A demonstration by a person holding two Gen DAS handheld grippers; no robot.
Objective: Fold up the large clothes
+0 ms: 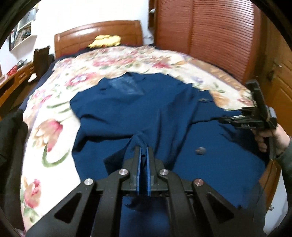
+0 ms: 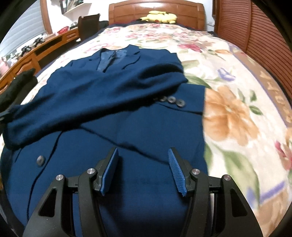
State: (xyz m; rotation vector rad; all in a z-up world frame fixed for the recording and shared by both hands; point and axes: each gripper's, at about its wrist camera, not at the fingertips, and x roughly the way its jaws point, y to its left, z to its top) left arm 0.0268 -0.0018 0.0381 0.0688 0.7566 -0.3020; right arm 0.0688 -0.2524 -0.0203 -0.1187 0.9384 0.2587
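Note:
A dark blue suit jacket (image 1: 131, 109) lies face up on the floral bedspread (image 1: 54, 113), collar toward the headboard. My left gripper (image 1: 144, 148) is shut on a fold of the jacket's blue cloth and lifts it slightly. My right gripper (image 2: 143, 155) is open and empty, hovering over the jacket's (image 2: 127, 127) lower front. It also shows in the left wrist view (image 1: 226, 118) at the right, held by a hand. One sleeve (image 2: 91, 94) lies folded across the chest, its cuff buttons (image 2: 171, 100) showing. A front button (image 2: 40, 160) sits at the left.
A yellow plush toy (image 2: 160, 17) rests by the wooden headboard (image 2: 155, 9). Slatted wooden wardrobe doors (image 1: 209, 36) stand on the right. A wooden desk (image 2: 45, 45) and dark chair (image 2: 88, 25) are on the left. Dark clothing (image 1: 12, 136) lies at the bed's left edge.

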